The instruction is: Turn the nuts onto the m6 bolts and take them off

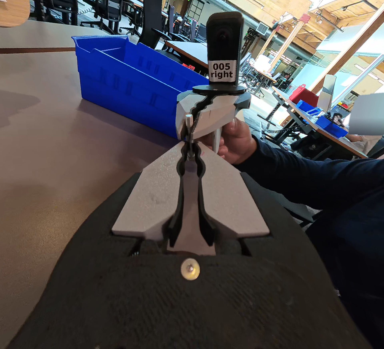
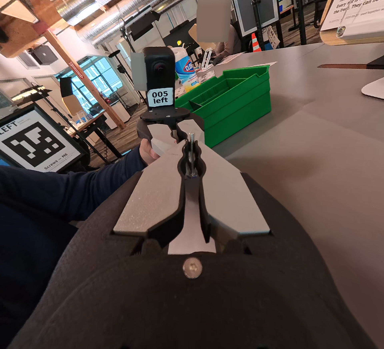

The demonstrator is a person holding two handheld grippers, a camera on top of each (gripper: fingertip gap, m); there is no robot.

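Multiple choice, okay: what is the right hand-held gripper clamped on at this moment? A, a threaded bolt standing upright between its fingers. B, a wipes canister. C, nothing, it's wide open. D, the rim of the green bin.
A: the right hand-held gripper is shut on the bolt, whose threaded end sticks up above its fingertips.

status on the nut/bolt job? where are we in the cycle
Done: bolt is picked up, clamped upright in the right gripper. In hand: left gripper is shut at the bolt's lower end, apparently on a nut, mid-turn. Left: whether it's going on or off can't be told; blue bin contents hidden.
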